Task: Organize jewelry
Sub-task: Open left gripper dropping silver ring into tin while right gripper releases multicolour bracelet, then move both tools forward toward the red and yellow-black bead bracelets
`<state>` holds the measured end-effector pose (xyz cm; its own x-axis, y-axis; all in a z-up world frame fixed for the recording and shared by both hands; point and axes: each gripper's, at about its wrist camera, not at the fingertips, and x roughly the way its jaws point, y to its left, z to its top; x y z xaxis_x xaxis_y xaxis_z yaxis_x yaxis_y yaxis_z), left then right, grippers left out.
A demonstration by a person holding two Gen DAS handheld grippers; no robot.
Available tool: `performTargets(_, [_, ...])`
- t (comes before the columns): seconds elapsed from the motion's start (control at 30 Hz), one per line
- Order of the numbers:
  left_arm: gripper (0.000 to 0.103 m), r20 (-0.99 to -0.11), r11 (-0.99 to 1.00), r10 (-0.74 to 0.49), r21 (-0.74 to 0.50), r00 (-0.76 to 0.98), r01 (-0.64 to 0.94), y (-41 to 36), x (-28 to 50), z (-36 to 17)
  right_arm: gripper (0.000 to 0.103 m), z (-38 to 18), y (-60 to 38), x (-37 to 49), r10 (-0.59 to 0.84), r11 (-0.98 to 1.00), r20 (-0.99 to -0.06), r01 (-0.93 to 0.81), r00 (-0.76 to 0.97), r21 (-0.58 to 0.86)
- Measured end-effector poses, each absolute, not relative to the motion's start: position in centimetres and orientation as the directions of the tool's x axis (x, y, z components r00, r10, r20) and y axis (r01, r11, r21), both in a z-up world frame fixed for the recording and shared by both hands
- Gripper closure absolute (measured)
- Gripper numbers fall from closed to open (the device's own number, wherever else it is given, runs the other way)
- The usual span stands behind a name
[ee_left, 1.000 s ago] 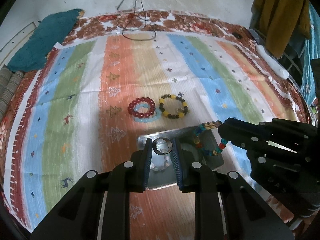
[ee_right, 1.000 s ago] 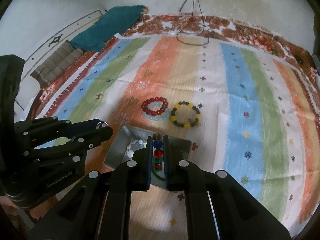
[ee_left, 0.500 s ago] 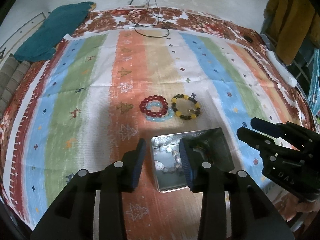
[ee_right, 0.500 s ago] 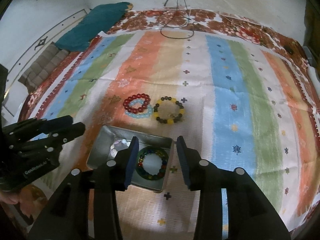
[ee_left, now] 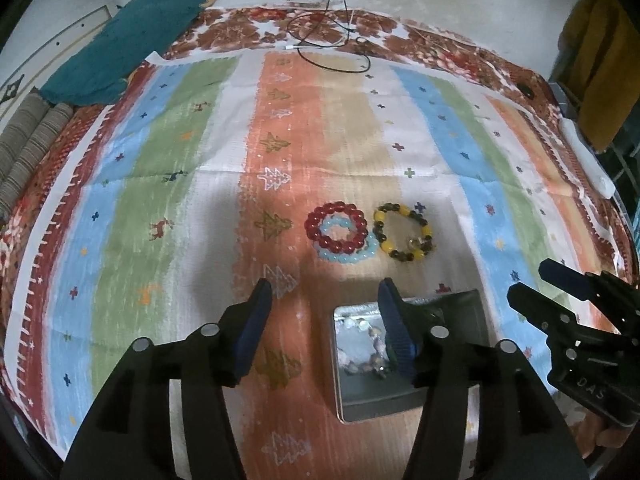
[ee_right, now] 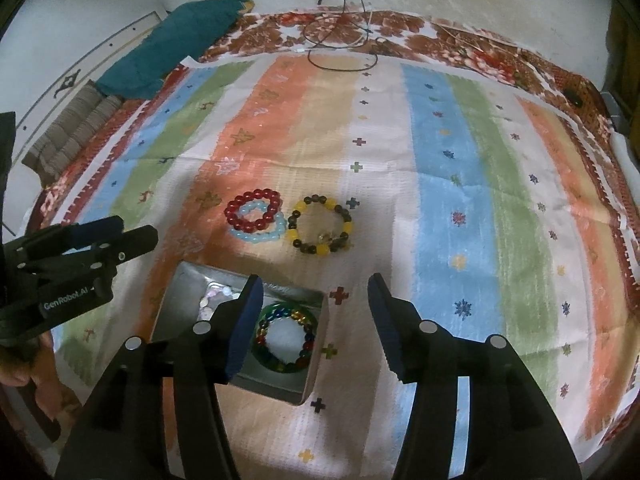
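A metal tin lies on the striped cloth. In it lie a multicoloured bead bracelet and a pale bead piece. Beyond the tin a red bead bracelet lies over a light-blue one, beside a yellow-and-brown bracelet. My left gripper is open and empty above the tin's left edge. My right gripper is open and empty above the tin's right edge.
A teal cloth and striped rolls lie at the far left. Black cables lie at the cloth's far edge. A white bar lies at the right edge. A yellow garment hangs at right.
Both grippers opened and drew back. The left one let go of a ring and the right one let go of the multicoloured bracelet, which now lies in the tin.
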<state>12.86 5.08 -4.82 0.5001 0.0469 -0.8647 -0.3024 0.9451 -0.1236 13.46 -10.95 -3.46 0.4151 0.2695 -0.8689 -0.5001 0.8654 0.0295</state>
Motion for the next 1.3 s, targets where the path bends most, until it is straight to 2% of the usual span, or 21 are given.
performTargets(0.17, [0.044,-0.879,0.949,0.08,-0.078,0.471,-0.306,5.9,14.2,-5.2,0.045,-3.9,-10.7,15.1,0.243,0.873,-0.879,-0.488,0.411,0.013])
performTargets(0.63, [0.044,-0.9,0.947,0.085,-0.06,0.427,-0.314,7.1,16.9,-6.8,0.036,-5.2,-9.7,18.0,0.2,0.879,-0.897,-0.477,0.393,-0.013])
performTargets(1.3, [0.044,-0.921,0.949,0.098,-0.028,0.378,-0.313,7.8,20.0,-9.0,0.036,-7.2,-8.5,20.9,0.179,0.878,-0.913,-0.479,0.367,-0.021])
